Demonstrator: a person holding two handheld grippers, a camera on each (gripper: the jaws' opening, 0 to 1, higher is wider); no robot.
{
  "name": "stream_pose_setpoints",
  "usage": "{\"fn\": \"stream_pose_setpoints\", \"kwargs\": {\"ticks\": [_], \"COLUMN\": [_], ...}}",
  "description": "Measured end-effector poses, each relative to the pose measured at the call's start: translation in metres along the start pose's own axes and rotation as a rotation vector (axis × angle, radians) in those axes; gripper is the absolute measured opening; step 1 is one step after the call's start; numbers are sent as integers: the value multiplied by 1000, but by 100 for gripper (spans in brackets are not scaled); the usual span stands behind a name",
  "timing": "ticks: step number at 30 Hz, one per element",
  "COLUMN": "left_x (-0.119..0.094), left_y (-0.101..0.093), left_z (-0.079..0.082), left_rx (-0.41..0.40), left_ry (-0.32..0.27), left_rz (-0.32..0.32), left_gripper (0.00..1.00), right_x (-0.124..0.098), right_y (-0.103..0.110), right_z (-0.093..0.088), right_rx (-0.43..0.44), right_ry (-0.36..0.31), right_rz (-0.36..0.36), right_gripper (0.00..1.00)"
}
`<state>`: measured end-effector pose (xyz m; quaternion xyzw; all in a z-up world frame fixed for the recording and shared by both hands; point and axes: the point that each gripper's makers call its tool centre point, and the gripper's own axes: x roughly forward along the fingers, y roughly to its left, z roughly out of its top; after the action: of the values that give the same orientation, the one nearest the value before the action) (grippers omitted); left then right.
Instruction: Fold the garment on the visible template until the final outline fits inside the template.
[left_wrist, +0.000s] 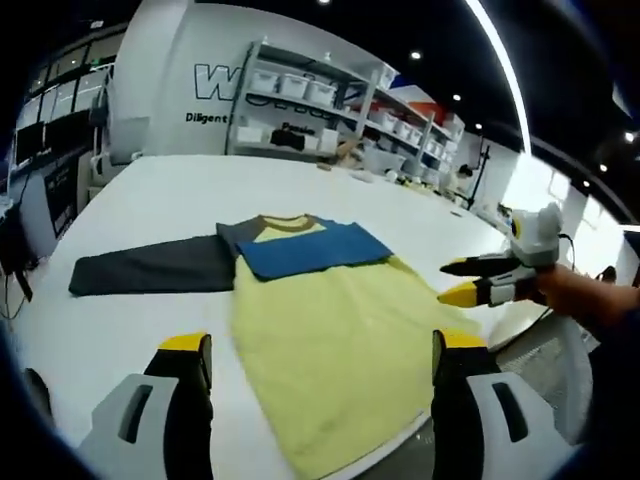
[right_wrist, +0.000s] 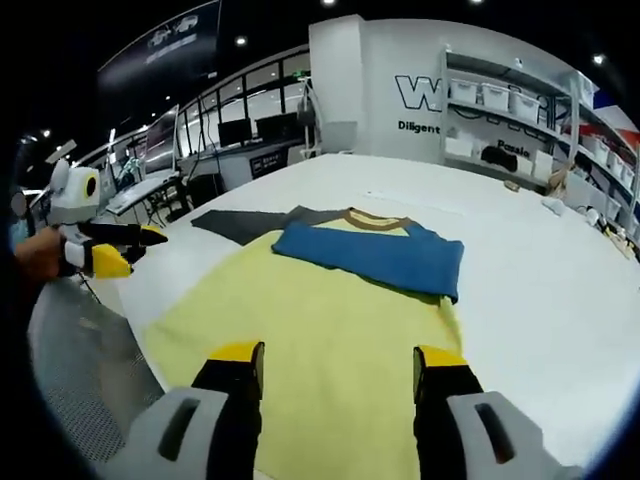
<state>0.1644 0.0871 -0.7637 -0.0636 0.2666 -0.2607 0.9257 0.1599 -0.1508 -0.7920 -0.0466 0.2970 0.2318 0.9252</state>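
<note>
A long-sleeved shirt lies flat on the white table (left_wrist: 150, 200). Its yellow body (left_wrist: 330, 340) reaches the table's near edge. A blue sleeve (left_wrist: 310, 250) is folded across the chest below the brown collar (left_wrist: 285, 224), and a dark grey sleeve (left_wrist: 150, 270) stretches out to the side. My left gripper (left_wrist: 320, 345) hovers open over the yellow hem. My right gripper (right_wrist: 338, 354) is open too, above the yellow body (right_wrist: 300, 320), with nothing between its jaws. Each gripper appears in the other's view: the right gripper (left_wrist: 458, 281) and the left gripper (right_wrist: 135, 250), both hand-held beside the shirt.
Shelving with white bins (left_wrist: 300, 90) stands behind the table, also seen as shelving (right_wrist: 510, 100). Desks with monitors (right_wrist: 240, 130) line the far side. Grey floor (right_wrist: 90, 370) shows past the table's near edge. Small items (right_wrist: 555, 205) lie at the far corner.
</note>
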Motion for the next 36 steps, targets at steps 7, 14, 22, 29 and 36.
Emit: {"fn": "stream_pose_setpoints", "kwargs": {"ticks": [7,14,22,29,36], "left_x": [-5,0,9,21,34], "left_y": [85,147,207,242,265], "left_z": [16,16,18,14,15], "left_rx": [-33,-94,-188,-264,-332], "left_ry": [-21,-36,-72,-63,-70], "left_rz": [159,254,346,397,429], "left_gripper": [86,83,78,76,73], "right_x": [0,0,0,0,1], "right_y": [-1,-2,-4,-7,-10], "right_z": [-1,-3,-6,-8,-10], "right_rx": [2,1,2,8,11], "right_ry": [4,10,24,33,44], "right_rz": [0,-5,-14,-25,-35], "right_gripper": [58,57,57,57,56]}}
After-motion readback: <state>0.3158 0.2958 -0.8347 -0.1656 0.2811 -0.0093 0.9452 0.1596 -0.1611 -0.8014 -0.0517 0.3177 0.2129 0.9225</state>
